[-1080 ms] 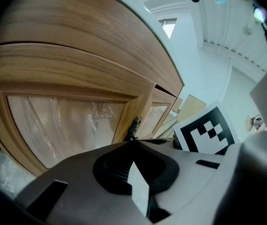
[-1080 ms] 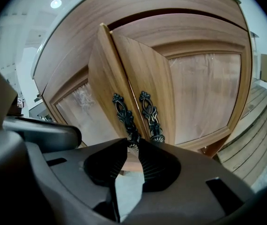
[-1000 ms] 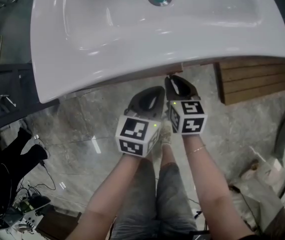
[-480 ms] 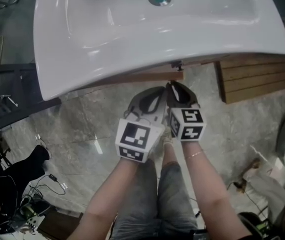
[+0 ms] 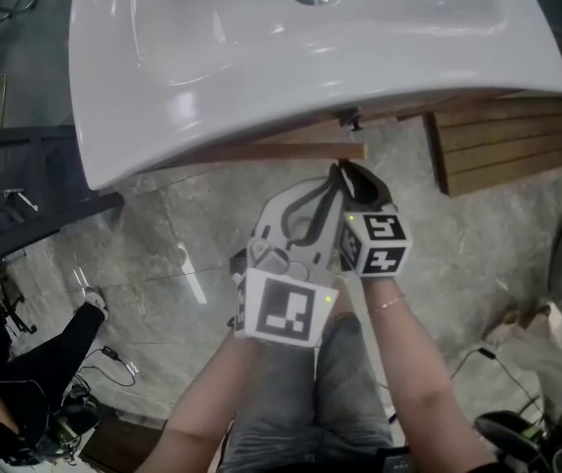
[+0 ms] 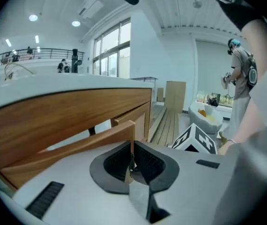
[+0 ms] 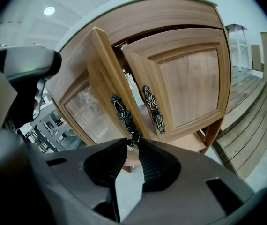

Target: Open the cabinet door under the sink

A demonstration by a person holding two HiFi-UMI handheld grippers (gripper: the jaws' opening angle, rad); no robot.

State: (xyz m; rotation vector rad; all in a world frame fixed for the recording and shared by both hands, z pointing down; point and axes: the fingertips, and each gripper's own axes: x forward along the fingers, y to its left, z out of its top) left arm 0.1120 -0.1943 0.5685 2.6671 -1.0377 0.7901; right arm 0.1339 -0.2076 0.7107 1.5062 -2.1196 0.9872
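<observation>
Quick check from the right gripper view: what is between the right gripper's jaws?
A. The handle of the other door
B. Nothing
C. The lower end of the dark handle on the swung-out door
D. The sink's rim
C: the right gripper has its jaws closed on the lower end of the dark ornate handle of the swung-out door.
</observation>
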